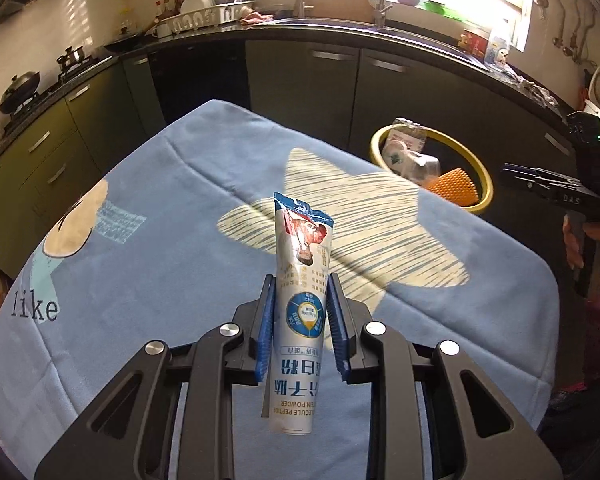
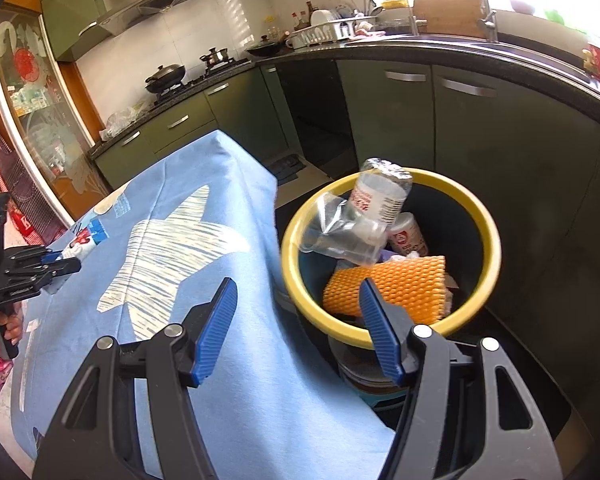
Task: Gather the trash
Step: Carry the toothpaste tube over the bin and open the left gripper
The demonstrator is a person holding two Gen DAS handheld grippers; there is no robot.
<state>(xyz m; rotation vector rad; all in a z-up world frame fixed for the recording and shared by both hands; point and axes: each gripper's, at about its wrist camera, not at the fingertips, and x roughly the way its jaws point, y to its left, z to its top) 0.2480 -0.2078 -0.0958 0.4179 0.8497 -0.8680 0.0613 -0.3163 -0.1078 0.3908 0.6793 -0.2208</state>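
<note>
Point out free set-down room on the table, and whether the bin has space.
The blue tablecloth lies bare from the "like" print across the striped star to the far edge. The yellow-rimmed bin is crowded: crushed bottle, clear bag and orange foam net fill its near side; only the far-right interior shows dark room.

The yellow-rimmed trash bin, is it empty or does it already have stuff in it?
Partly filled: the trash bin holds a crushed plastic bottle, a clear bag and orange foam netting, the bottle poking above the rim.
</note>
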